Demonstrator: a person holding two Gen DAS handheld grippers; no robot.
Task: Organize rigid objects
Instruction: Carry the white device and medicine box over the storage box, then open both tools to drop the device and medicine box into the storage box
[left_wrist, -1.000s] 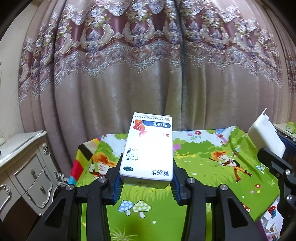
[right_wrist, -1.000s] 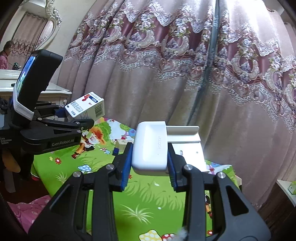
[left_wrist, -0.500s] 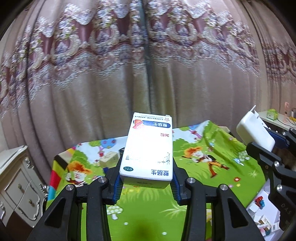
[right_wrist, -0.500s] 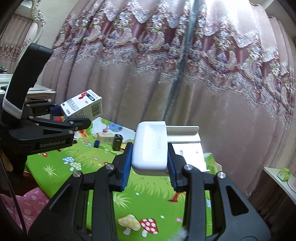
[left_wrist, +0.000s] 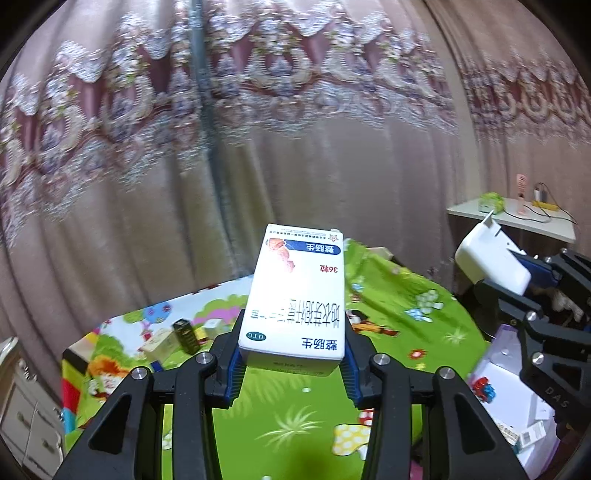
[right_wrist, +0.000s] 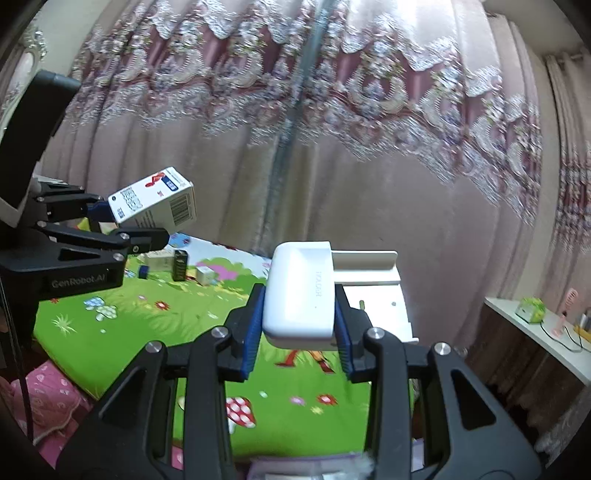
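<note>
Left wrist view: a box (left_wrist: 295, 299) is held tight at mid-frame by the left gripper (left_wrist: 293, 363), up off the mat (left_wrist: 424, 295), likely so it can be carried. At right, a white case (left_wrist: 487, 264) is pinched by the right gripper (left_wrist: 532, 277).

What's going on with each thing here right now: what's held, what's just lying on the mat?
Left gripper: shut on medicine box.
Medicine box: held above mat.
Right gripper: shut on white plastic case.
White plastic case: held above mat.
Small black box: standing upright on mat.
Cartoon mat: spread flat.
</note>
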